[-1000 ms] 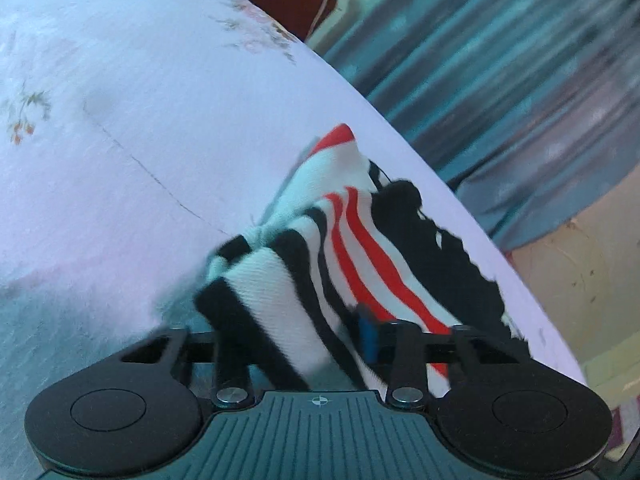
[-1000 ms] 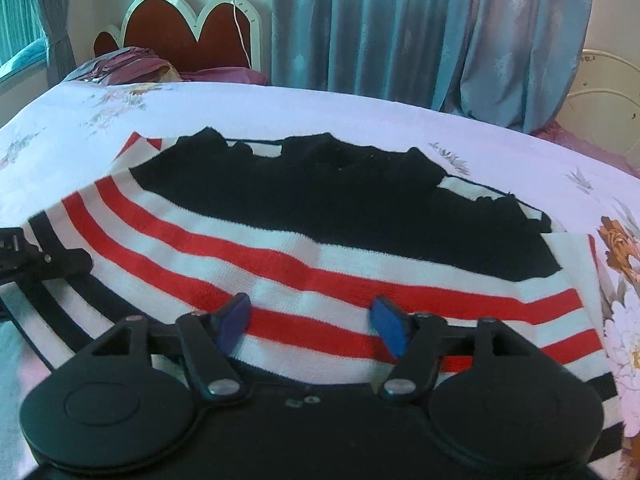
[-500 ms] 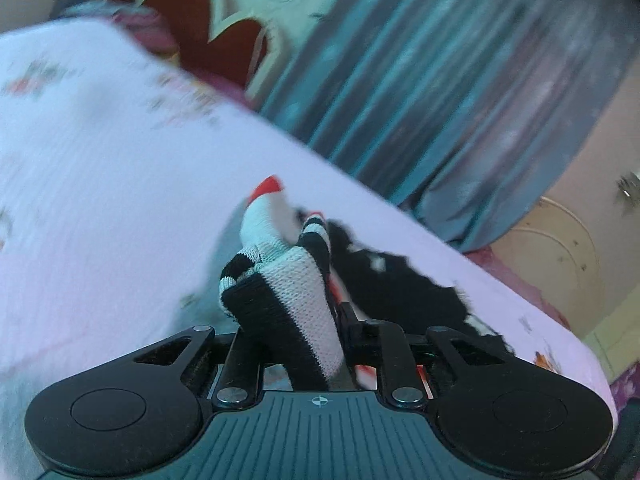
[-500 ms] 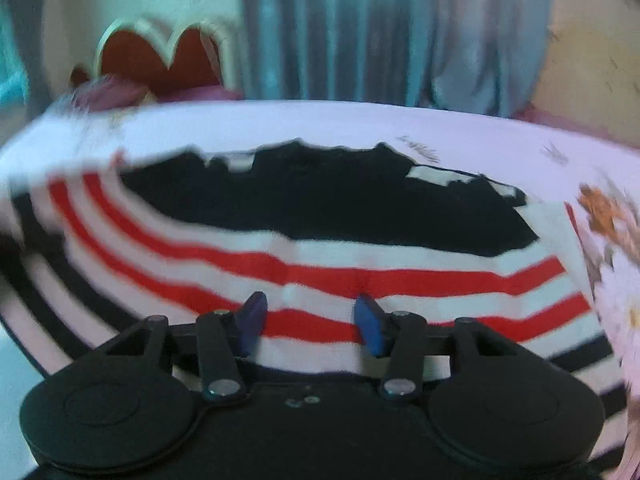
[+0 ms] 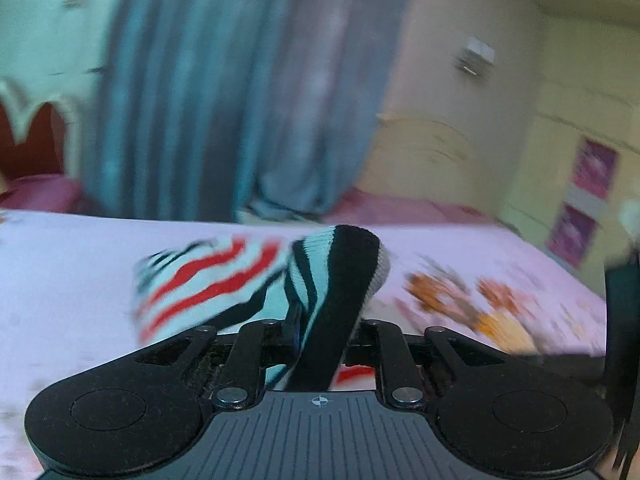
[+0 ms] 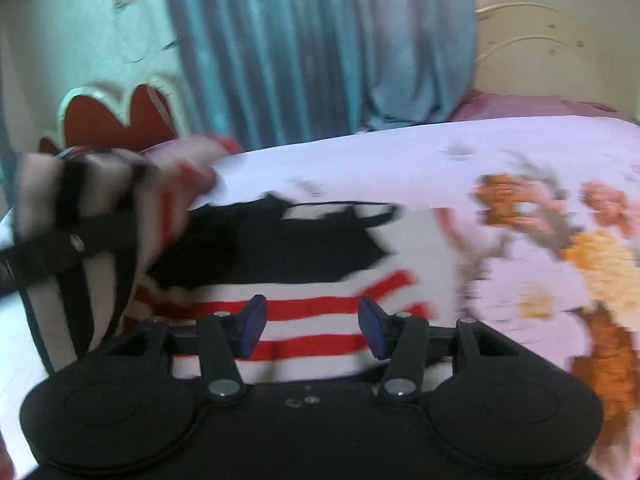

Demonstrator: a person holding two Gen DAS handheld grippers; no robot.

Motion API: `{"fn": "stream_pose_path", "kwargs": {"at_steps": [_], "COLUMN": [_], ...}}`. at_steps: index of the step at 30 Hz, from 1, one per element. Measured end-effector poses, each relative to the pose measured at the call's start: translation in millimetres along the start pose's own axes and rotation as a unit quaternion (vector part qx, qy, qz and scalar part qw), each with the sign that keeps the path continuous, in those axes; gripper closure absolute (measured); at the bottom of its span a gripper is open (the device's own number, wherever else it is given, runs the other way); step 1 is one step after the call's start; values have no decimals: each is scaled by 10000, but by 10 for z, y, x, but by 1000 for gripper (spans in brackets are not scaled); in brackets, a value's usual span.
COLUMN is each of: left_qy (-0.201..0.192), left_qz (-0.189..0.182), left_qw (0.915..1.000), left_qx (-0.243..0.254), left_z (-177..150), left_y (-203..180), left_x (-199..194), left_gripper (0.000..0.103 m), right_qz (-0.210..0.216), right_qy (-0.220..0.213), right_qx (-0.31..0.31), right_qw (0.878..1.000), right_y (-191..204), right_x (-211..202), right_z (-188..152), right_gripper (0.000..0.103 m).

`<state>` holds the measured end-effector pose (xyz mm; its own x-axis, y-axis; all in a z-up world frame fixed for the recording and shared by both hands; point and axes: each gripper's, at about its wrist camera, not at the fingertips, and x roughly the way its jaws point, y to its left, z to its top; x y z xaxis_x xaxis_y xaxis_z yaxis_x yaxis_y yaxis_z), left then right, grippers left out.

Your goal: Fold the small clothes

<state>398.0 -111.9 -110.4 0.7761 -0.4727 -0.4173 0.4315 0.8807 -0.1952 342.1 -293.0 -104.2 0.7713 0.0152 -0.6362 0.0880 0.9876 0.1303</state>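
left hand-held gripper (image 5: pixel 320 336) clamping striped garment (image 5: pixel 240 280)

Blue curtains (image 6: pixel 320 48) hang behind the floral bedsheet (image 6: pixel 520 168), beside a red headboard (image 6: pixel 108 120).

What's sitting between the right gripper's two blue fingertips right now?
Only the striped sweater, lying flat under the open right gripper, as the right wrist view shows.

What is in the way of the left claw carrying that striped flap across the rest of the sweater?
Nothing visible. The left claw is shut on the striped sweater, lifting one side. The part lying flat on the floral bedsheet is bare; the open right claw hovers at its near edge.
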Motion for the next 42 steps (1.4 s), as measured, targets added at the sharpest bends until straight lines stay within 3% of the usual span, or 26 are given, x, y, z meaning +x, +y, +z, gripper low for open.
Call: {"fn": "stream_pose_path", "kwargs": {"at_steps": [3, 7, 9, 11, 13, 14, 16, 20, 23, 25, 27, 31, 36, 42], "left_qy": [516, 979, 962, 1021, 1002, 953, 824, 572, 348, 290, 301, 443, 435, 461], "left_qz": [-231, -118, -105, -133, -191, -185, -182, 146, 553, 824, 1047, 1284, 1227, 797], "left_qw": [9974, 9916, 9907, 9897, 9907, 9915, 9933, 9968, 9976, 9960, 9940, 9906, 9914, 9957], "left_qx": [437, 842, 952, 997, 904, 871, 785, 535, 249, 166, 66, -179, -147, -50], "left_z": [-224, -510, -535, -504, -446, -423, -374, -240, -153, -113, -95, -77, -55, -82], "left_y": [-362, -501, -478, -457, -459, -450, -411, -172, 92, 269, 437, 622, 532, 248], "left_x": [162, 150, 37, -77, -228, -319, -522, -821, -969, -1002, -976, -752, -480, -198], "left_gripper": [87, 86, 85, 74, 50, 46, 43, 43, 43, 43, 43, 43, 43, 43], "right_qz": [-256, -339, -193, 32, 395, 573, 934, 1217, 1440, 1508, 1531, 1602, 1173, 554], "right_qy": [40, 87, 36, 10, 39, 90, 272, 687, 1002, 1123, 1162, 1088, 229, -468], "right_qx": [168, 424, 573, 692, 821, 895, 1029, 1104, 1378, 1514, 1545, 1196, 322, -350], "right_qw": [9995, 9985, 9982, 9976, 9958, 9943, 9899, 9840, 9748, 9704, 9691, 9737, 9923, 9967], "right_y": [-312, -619, -679, -697, -673, -648, -579, -423, -372, -349, -324, -233, -104, -308], "right_x": [-78, -187, -241, -251, -227, -193, -72, 243, 477, 579, 651, 576, 228, -143], "right_z": [-23, -71, -78, -46, 4, 31, 78, 102, 102, 94, 76, 85, 234, 322], "right_gripper": [54, 49, 44, 43, 41, 41, 31, 31, 37, 52, 56, 76, 80, 80]}}
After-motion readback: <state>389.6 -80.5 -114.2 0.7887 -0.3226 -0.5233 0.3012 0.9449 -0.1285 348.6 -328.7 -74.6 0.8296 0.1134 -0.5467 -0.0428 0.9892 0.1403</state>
